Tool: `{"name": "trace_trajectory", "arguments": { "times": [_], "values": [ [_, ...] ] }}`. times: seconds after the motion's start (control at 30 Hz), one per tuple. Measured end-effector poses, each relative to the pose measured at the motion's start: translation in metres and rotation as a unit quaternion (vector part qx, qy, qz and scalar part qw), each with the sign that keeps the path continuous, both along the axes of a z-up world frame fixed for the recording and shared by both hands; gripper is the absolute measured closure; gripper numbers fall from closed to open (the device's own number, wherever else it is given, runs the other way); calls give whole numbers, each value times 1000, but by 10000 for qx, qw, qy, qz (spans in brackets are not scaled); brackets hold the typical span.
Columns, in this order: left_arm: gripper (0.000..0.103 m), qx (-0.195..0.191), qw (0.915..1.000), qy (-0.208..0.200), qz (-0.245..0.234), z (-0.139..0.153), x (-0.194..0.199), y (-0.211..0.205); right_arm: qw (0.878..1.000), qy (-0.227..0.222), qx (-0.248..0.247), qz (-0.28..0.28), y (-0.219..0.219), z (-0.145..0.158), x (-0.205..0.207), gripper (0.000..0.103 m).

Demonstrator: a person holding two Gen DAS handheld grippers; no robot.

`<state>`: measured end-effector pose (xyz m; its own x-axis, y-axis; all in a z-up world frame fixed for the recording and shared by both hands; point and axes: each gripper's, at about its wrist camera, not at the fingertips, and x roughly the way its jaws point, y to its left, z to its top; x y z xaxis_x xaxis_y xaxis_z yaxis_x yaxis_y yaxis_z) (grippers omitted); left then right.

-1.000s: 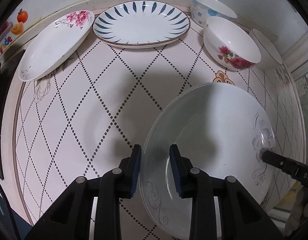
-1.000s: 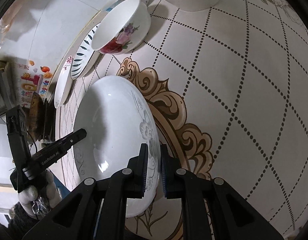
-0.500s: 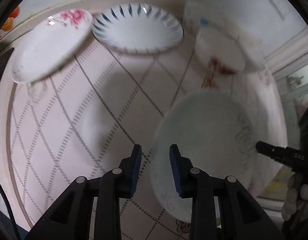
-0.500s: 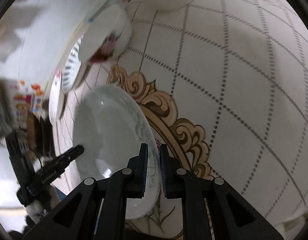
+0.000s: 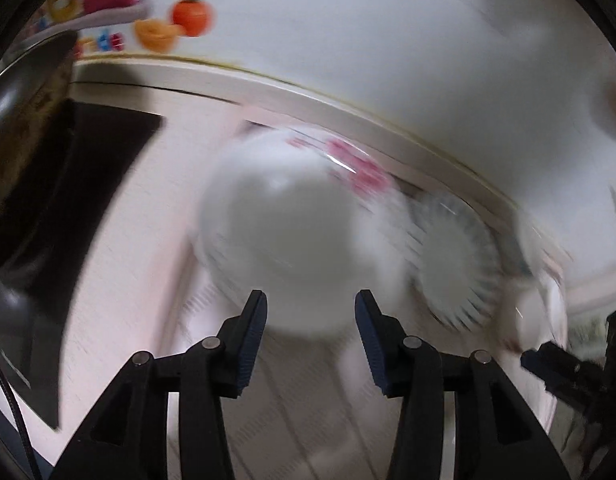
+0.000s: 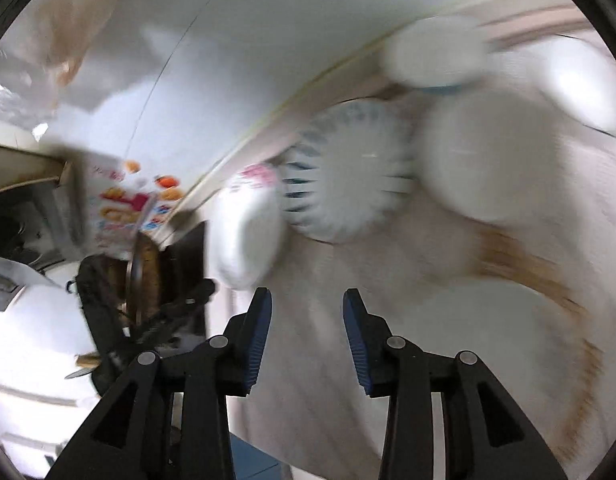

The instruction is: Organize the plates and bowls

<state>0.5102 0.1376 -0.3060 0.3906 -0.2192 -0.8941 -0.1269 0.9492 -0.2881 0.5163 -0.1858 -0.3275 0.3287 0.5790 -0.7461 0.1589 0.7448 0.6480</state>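
Both views are heavily motion-blurred. My left gripper (image 5: 311, 300) is open and empty, just in front of a white plate (image 5: 291, 236) that lies over the pink-flowered plate (image 5: 356, 168). The blue-striped plate (image 5: 456, 256) lies to its right. My right gripper (image 6: 307, 300) is open and empty above the table. In the right wrist view I see the white and pink plates (image 6: 247, 232) at left, the blue-striped plate (image 6: 348, 184) in the middle and white bowls (image 6: 480, 152) to the right.
A dark object (image 5: 87, 184) lies at the left of the table, with fruit stickers (image 5: 175, 28) on the wall behind. The right gripper's tip (image 5: 564, 368) shows at the right edge. The left gripper (image 6: 147, 312) shows at the left in the right wrist view.
Both grippers have opened and swung toward the back left. The grey-flowered plate that the right gripper held by its rim has left it; a white plate now lies on the pink-flowered plate.
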Motion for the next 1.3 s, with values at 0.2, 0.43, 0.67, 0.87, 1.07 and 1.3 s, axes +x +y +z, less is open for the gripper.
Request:
{"name": "trace_trajectory", "arguments": {
  "times": [0.2,0.43,0.67,0.87,1.07,1.3],
  "values": [
    [60,540,9984,140,-84,-22,60,39,9978,608,-63,247,69,-66,66,63],
    [60,785,9944,460,-544,-47,111,47,9974,715,-74,-37,94,-102,97,63],
    [80,509,9945,545,-738,-70,133,52,9970,718,-226,-205,101,-116,111,81],
    [86,511,9956,329,-713,-66,122,59,9975,524,-463,-134,97,-117,106,91],
    [86,508,9961,205,-699,-56,103,63,9972,444,-596,57,103,-113,98,90],
    [86,465,9970,142,-606,-28,53,53,9973,274,-637,256,94,-92,73,90]
  ]
}}
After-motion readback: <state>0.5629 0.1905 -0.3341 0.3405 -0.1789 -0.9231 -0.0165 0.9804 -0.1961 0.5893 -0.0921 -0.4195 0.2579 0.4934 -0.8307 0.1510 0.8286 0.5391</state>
